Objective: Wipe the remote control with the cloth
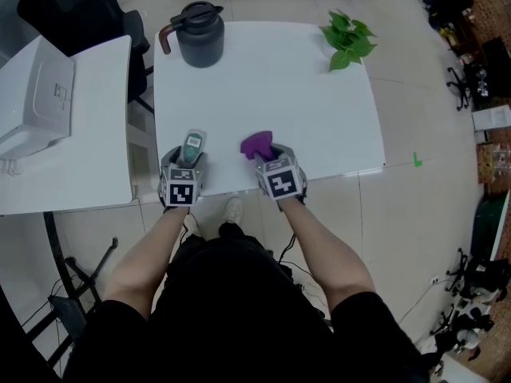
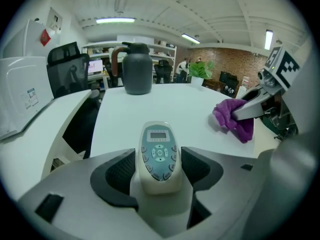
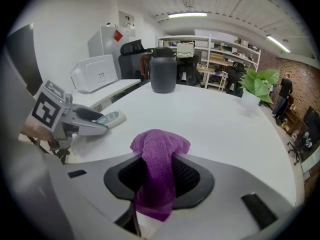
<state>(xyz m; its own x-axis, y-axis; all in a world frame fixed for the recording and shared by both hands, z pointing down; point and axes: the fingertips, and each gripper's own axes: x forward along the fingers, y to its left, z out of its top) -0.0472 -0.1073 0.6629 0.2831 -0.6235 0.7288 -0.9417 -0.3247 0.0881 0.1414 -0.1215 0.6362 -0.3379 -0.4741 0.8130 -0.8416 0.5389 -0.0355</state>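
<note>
Across the room, a pale tiled floor [image 1: 415, 214] is seen, with a brick wall [image 2: 235, 64] and stocked shelves [image 3: 225, 59] at the far side and strip lights overhead. A white table [image 1: 303, 118] fills the middle. A dark grey jug [image 1: 200, 37] with a brown handle is set near its far left corner, and a leafy green plant [image 1: 348, 40] near its far right corner. A second white table [image 1: 72, 158] is placed just beside it on the left, and a white boxy machine [image 1: 36, 94] rests on that one. A small green mark [image 1: 417, 159] is stuck to the floor on the right.

At the near edge of the main table the two tools are held side by side, a little apart, both angled down.

The left gripper [image 1: 188, 159] is spread wide, and the remote control [image 2: 159, 154] is clamped between its ribbed pads, which lie against both long sides. The keypad and small display are turned upward, and the free end is pointed out over the table toward the jug. Whether the remote's underside rests on the tabletop cannot be told.

The right gripper [image 1: 271, 156] is closed to about half its spread on the purple cloth [image 3: 159, 159]. The cloth is pinched in the middle, so that a bunched fold stands beyond the jaw tips and a tail hangs down behind them. The bunched end is held low at the table's front edge, well apart from the remote. Contact with the surface cannot be made out.
</note>
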